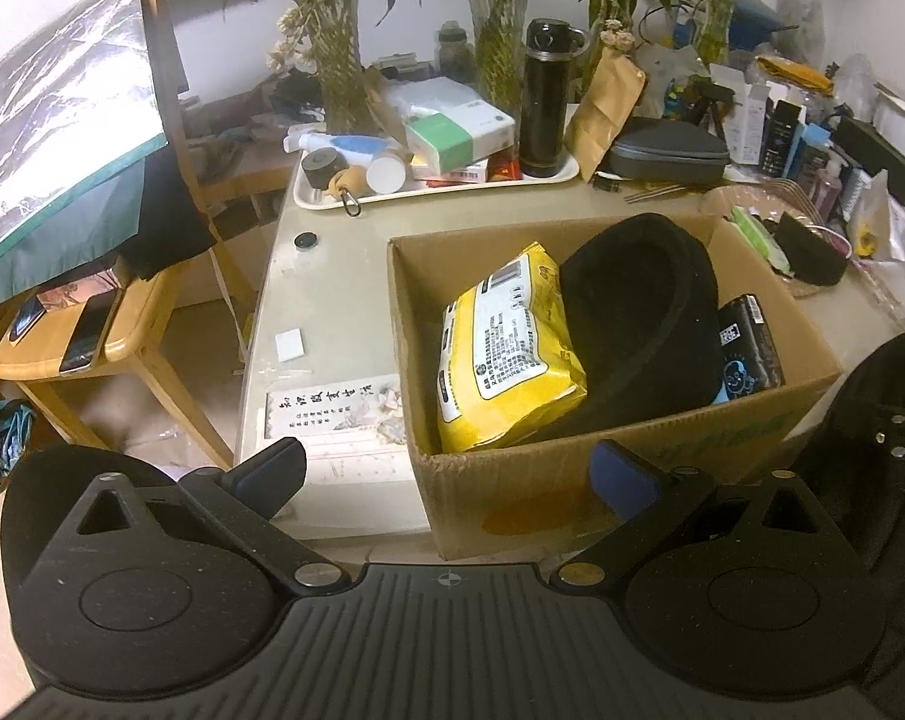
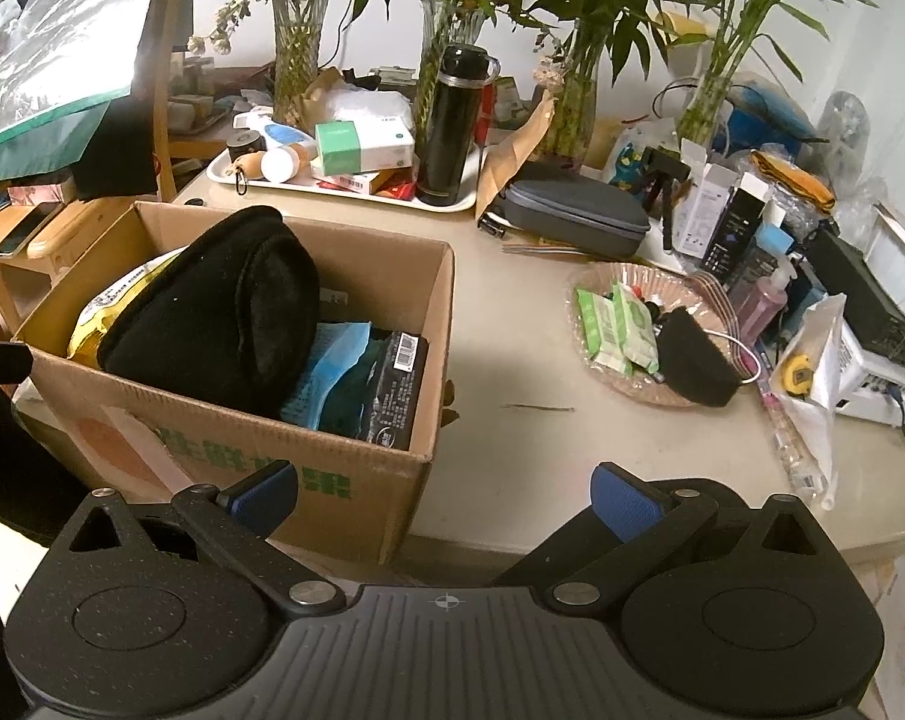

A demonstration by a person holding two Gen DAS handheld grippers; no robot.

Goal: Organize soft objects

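while both tools hover short of it, the cardboard box [image 1: 572, 498] sits at the near table edge. left gripper [image 1: 446, 471]: jaws wide apart, nothing held. right gripper [image 2: 443, 495]: likewise spread and empty. inside the box: black plush item [image 2: 212, 312] in the middle, yellow packet [image 1: 500, 348] leaning against its left side, blue pad [image 2: 332, 372] and black packet [image 2: 395, 384] to its right.

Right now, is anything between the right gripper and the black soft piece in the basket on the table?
Nothing visible blocks it. The right gripper is open and empty, and bare table lies between it and the black soft piece, which rests on the basket rim beside green packets.
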